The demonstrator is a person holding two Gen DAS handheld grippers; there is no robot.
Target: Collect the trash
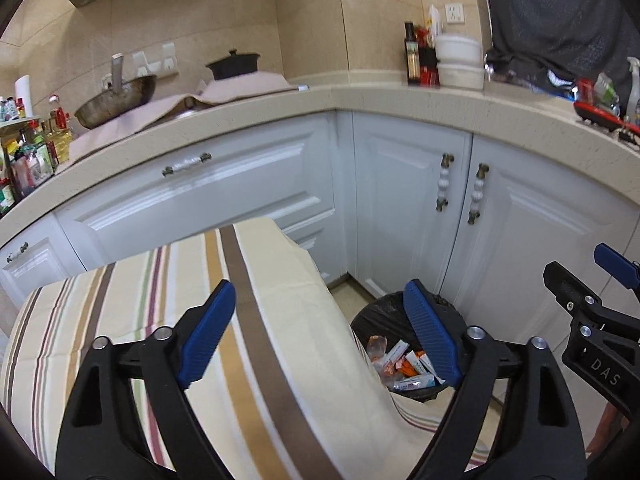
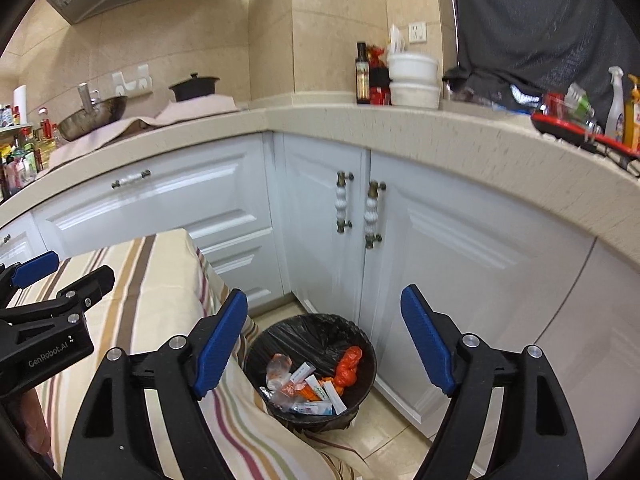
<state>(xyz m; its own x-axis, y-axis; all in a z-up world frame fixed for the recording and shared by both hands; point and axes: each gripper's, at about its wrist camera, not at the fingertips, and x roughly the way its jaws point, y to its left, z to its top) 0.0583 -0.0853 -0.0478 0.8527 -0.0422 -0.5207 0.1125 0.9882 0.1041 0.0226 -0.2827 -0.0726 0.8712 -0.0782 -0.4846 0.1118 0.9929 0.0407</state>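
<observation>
A round trash bin (image 2: 362, 340) lined with a black bag stands on the floor in the corner of the cabinets. It holds several pieces of trash (image 2: 312, 384): small boxes, wrappers and an orange bag. In the left wrist view the bin (image 1: 376, 316) is partly hidden behind the right blue pad. My left gripper (image 1: 320, 332) is open over the edge of the striped cloth, nothing between its fingers. My right gripper (image 2: 324, 340) is open above the bin, also empty. Each gripper shows at the side of the other's view.
A table under a striped cloth (image 1: 160, 320) sits left of the bin. White cabinet doors (image 2: 460, 264) and a beige countertop (image 2: 360, 120) wrap around the corner. On the counter are a metal bowl (image 2: 94, 116), white tubs (image 2: 412, 80), bottles and a red tray (image 2: 580, 132).
</observation>
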